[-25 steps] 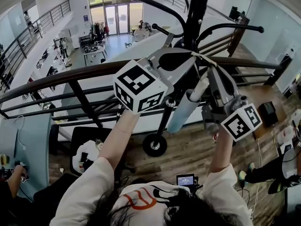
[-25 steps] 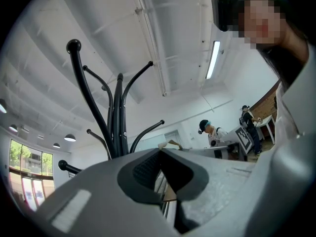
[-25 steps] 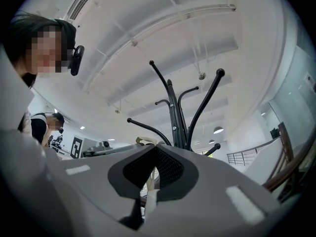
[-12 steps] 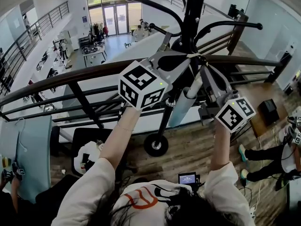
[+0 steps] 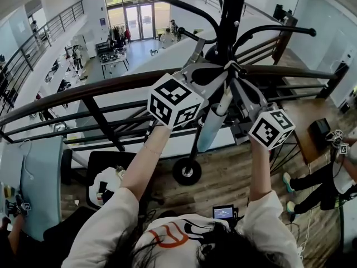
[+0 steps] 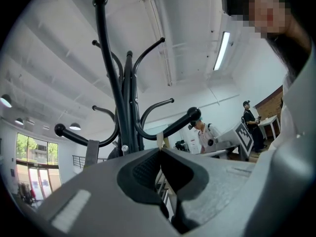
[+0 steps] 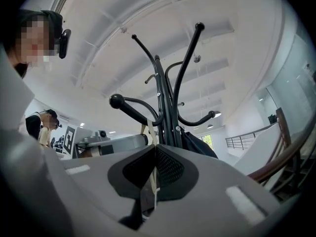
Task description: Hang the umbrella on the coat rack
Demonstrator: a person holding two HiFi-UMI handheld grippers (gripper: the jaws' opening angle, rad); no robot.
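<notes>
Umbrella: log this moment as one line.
phase: hanging | umbrella: hangs below grippers | left gripper: shut on strap | right gripper: shut on strap | strap: at coat rack hook, not released

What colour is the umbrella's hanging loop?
Cream. The loop shows best in the right gripper view, pinched by the right gripper.

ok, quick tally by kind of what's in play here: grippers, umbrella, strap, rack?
grippers: 2, the left gripper and the right gripper, each shut on the strap
umbrella: 1
strap: 1
coat rack: 1
Total: 5
</notes>
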